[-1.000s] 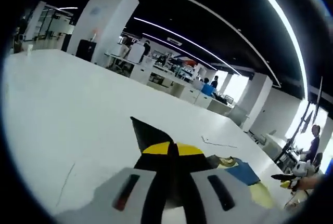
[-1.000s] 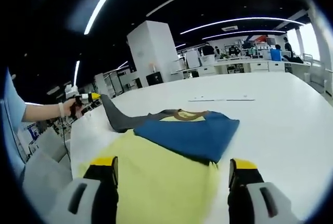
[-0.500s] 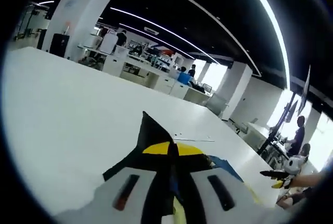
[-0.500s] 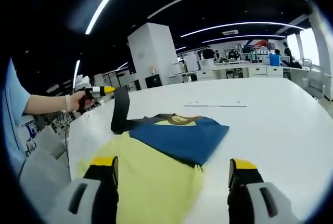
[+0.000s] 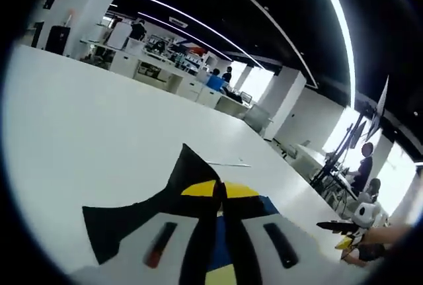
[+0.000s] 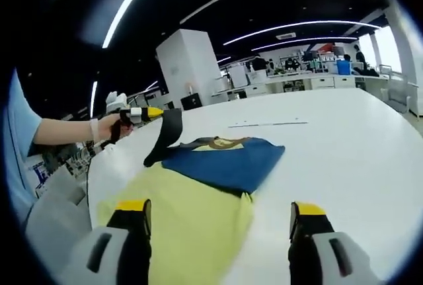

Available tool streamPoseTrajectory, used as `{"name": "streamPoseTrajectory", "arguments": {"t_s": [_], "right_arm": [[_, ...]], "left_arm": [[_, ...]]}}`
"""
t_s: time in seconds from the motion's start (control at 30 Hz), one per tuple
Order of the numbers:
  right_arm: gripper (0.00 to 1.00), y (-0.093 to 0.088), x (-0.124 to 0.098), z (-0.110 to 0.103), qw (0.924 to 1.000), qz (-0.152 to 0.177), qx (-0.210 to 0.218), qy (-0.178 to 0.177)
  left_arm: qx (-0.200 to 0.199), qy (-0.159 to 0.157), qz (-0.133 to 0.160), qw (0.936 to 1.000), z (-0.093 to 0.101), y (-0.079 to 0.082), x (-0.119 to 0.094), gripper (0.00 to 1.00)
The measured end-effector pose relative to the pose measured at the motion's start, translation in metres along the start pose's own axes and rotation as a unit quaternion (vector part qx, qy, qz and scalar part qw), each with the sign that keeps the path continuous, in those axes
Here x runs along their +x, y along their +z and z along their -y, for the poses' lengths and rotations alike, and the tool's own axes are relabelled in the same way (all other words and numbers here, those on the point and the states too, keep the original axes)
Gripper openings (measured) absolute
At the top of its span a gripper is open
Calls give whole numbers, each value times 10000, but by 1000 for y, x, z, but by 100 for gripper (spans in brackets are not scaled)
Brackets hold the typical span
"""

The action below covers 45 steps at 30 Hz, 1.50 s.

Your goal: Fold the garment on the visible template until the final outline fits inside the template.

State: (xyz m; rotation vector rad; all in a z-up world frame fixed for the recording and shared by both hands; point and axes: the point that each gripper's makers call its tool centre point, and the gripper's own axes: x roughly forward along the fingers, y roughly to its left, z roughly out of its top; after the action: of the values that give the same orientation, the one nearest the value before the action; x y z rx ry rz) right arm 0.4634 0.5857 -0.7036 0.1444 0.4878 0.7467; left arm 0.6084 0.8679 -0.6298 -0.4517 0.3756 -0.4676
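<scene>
1. In the right gripper view, the person's hand [image 6: 106,128] at far left holds the left gripper [image 6: 153,112], its yellow-tipped jaws pinching the dark sleeve [image 6: 165,136], which hangs lifted off the table [image 6: 344,139].
2. Beside it the shirt [image 6: 211,186] lies flat on the table: a blue part near the collar, a yellow part nearer the camera.
3. The right gripper [image 6: 218,222] hovers over the yellow part, jaws spread wide, holding nothing.
4. In the left gripper view, the left gripper [image 5: 220,191] has its jaws pressed together on the sleeve [image 5: 142,212], which drapes left over the table [image 5: 86,120].
5. At far right there, the right gripper [image 5: 344,232] shows in a hand.
</scene>
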Motion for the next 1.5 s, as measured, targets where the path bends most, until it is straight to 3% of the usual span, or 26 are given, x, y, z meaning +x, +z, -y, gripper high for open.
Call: {"name": "streamPoseTrajectory", "arguments": {"t_s": [0.27,0.47,0.53,0.73,0.87,1.03,1.17,1.5], "right_arm": [[88,-5,4,11,9999,26,91,-50],[88,-10,4,10,9999,16,167,-35],[88,-14,3,10,9998,-18,172,-52],[88,-20,-3,14,9997,-49,228,-124],[88,-24,-7,15,9994,-51,286,-181],[88,-30,-9,16,9990,-75,378,-226],[88,-33,-9,14,9987,-73,439,-233],[88,-38,-14,13,9985,-104,451,-276]], "left_arm": [[-245,-494,-64,9985,53,-24,48,0],[-284,-849,-120,9959,89,-32,77,0],[-507,-954,-64,9941,100,-35,87,0],[-554,-1223,-239,9907,131,-62,108,0],[-524,-1498,-510,9860,152,-86,114,0],[-25,-1633,-1076,9807,166,-127,116,0],[-137,-1612,-1256,9788,171,-148,122,0],[-85,-1627,-1536,9746,171,-169,123,0]]}}
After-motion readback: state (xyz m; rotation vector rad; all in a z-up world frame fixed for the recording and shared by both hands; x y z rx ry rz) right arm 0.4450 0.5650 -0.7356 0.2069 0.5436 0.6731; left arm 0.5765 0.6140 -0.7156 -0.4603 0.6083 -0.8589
